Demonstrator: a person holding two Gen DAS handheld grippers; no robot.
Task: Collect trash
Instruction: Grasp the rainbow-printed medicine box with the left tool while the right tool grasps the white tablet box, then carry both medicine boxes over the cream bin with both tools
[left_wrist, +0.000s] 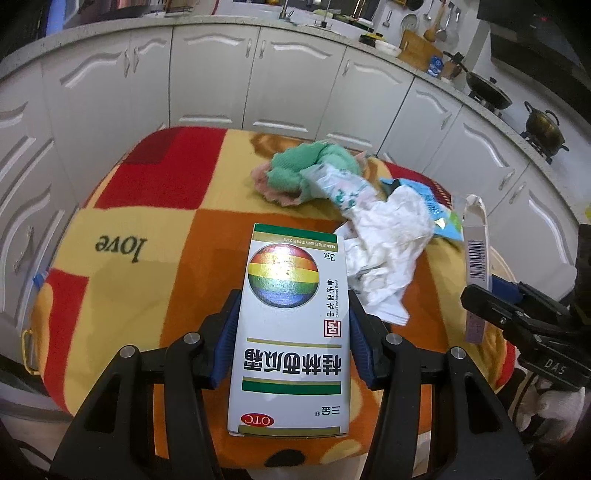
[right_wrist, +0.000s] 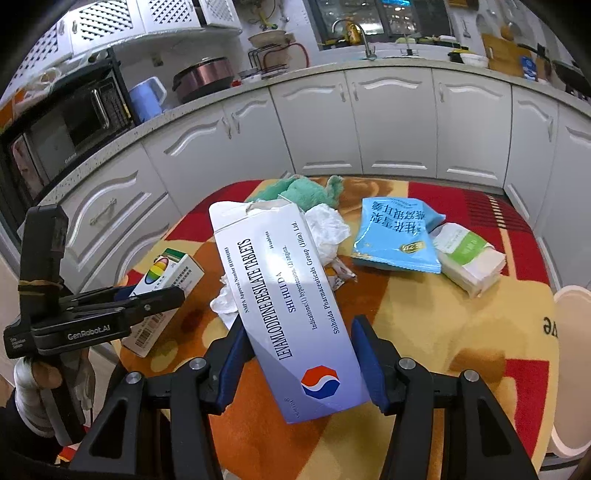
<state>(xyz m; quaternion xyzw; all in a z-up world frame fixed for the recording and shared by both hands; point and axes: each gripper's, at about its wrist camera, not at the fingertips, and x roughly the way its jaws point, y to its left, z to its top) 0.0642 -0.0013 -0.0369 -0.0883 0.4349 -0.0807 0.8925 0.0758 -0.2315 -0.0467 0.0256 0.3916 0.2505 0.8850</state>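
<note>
Trash lies scattered over the blanket-covered table (right_wrist: 424, 332), and I have a piece in each tool. My left tool (left_wrist: 293, 325) is clenched on the rainbow-ball medicine box (left_wrist: 291, 321), its blue pads pressing both long sides; in the right wrist view the box looks raised off the cloth near the table's left edge. My right tool (right_wrist: 299, 354) is clenched on the white tablet carton (right_wrist: 291, 295), which tilts up and leftward with its torn flap open at the far end.

I judge the step in hand to be the carry: both boxes are grasped and lifted, neither yet dropped off. A white round rim (right_wrist: 570, 369) shows just past the table's right edge; it may be a bin, though I cannot tell for sure. The next move calls for swinging both tools toward it while keeping them clear of each other, since they hang close together.

Moving rightward, the rest waits toward the table's far edge: a green and pink cloth (left_wrist: 295, 173), a crumpled white tissue wad (left_wrist: 391, 236) just beside the left box, a blue snack bag (right_wrist: 397, 236), then a pack of tissues (right_wrist: 469, 258) touching the bag on its right. Only the tissue wad crowds my path; the carton's loose flap could brush it or catch on the way over. Kitchen cabinets (right_wrist: 391, 122) curve behind.
</note>
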